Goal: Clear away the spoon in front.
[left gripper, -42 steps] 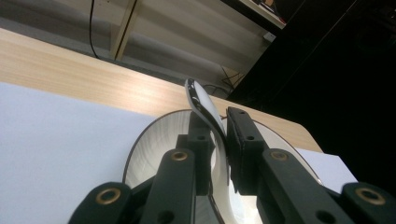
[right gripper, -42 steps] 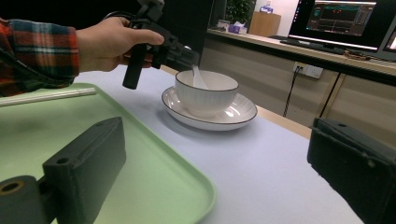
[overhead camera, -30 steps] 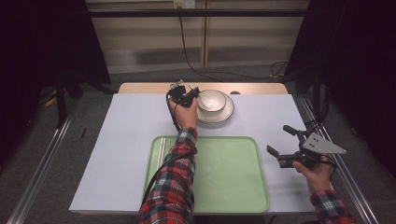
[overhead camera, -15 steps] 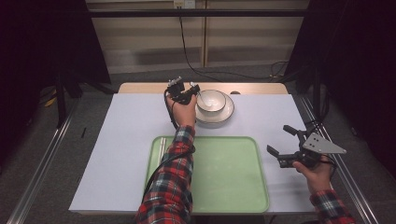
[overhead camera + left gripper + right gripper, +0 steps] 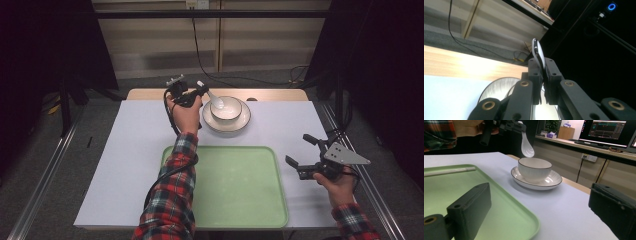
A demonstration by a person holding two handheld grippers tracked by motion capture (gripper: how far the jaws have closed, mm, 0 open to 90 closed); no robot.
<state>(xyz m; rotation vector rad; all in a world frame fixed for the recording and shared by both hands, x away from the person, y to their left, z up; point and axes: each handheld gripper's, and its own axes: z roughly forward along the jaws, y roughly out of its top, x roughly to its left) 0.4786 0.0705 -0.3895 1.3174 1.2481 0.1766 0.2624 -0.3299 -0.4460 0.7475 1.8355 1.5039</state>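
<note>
Two grippers were in play. My left gripper (image 5: 196, 93), upper centre of the high view, was clenched on the handle of the white spoon (image 5: 212, 96), whose scoop hung just above the bowl (image 5: 226, 108) on its saucer (image 5: 225, 122). My right gripper (image 5: 301, 153), at lower right, stood released beside the green tray (image 5: 235, 187). To do this step well, I judged, I should lift straight and clear the rim before swinging toward the tray, keeping the spoon from twisting in the jaws.
</note>
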